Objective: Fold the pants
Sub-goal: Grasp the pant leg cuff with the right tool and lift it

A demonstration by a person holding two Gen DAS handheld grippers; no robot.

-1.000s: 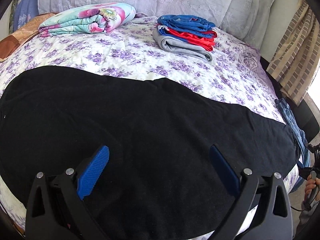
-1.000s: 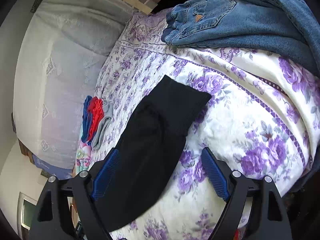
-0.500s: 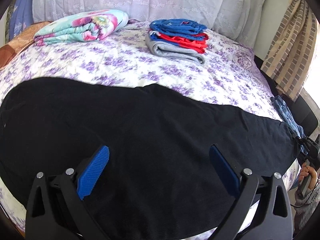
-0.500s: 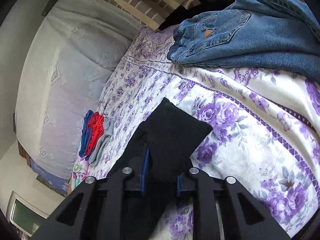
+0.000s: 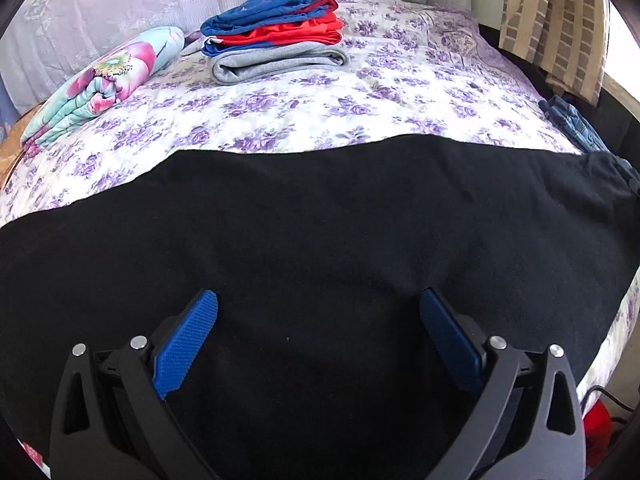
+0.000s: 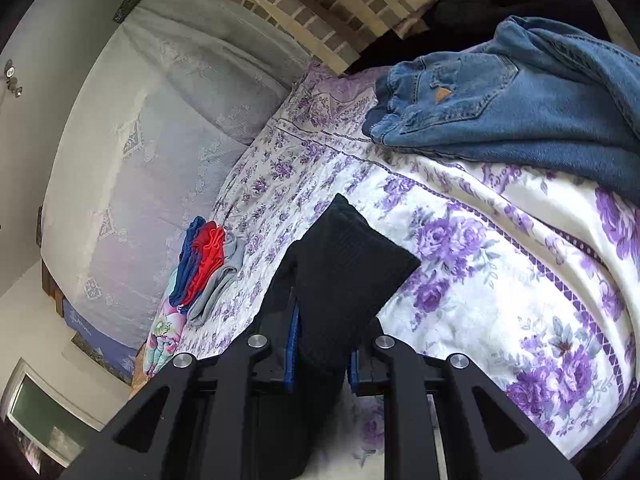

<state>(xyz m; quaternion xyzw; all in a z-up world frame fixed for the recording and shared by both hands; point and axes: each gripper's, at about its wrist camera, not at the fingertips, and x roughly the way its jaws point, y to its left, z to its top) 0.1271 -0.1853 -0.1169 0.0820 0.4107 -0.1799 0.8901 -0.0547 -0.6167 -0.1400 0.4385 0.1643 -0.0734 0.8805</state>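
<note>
1. Folding starts from the ribbed cuff end of the long black knit pants, which lie flat across the purple-flowered white quilt, nearer the viewer than the stack of folded blue, red and grey clothes.
2. The right gripper is clenched on that cuff end, its blue pads pinching the black fabric from both sides. Judged from this, the grip looks deep enough; keep it firm so the soft knit does not slide out.
3. The left gripper is released, its blue pads spread wide over the broad middle of the pants and gripping nothing.
4. Best next: settle the left gripper on the pants' other end or pin the intended crease line, then carry the cuff across low and level.
5. Keep the cuff clear of the crumpled blue denim jeans beyond it.
</note>
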